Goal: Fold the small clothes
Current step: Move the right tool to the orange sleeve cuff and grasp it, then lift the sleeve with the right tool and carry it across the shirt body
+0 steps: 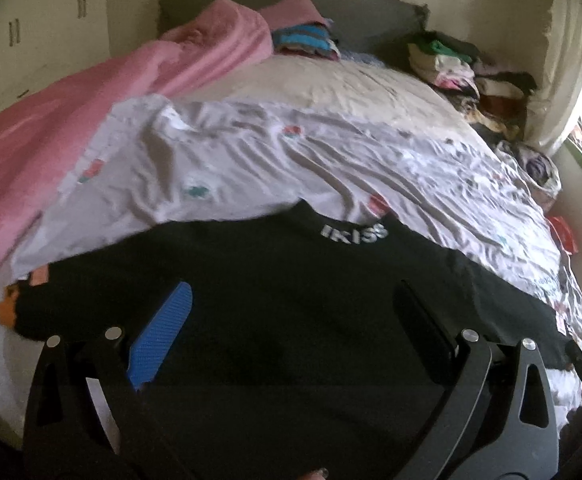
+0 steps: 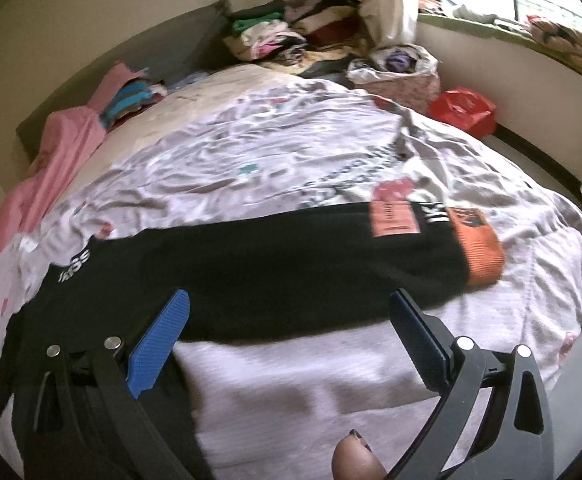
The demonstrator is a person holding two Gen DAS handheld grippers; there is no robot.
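A black sweatshirt (image 1: 275,312) with white lettering at the collar lies spread flat on the bed. Its right sleeve (image 2: 331,248) stretches out sideways and ends in an orange cuff (image 2: 481,252); an orange cuff (image 1: 7,308) also shows at the left. My left gripper (image 1: 295,308) is open and empty, just above the sweatshirt's chest. My right gripper (image 2: 291,316) is open and empty, over the lower edge of the right sleeve near the armpit.
A pale printed sheet (image 1: 251,160) covers the bed. A pink blanket (image 1: 43,128) lies along the left side. Piles of clothes (image 1: 463,68) sit at the headboard (image 1: 331,8) and far right corner. A red bag (image 2: 463,110) and a basket (image 2: 403,76) stand by the window wall.
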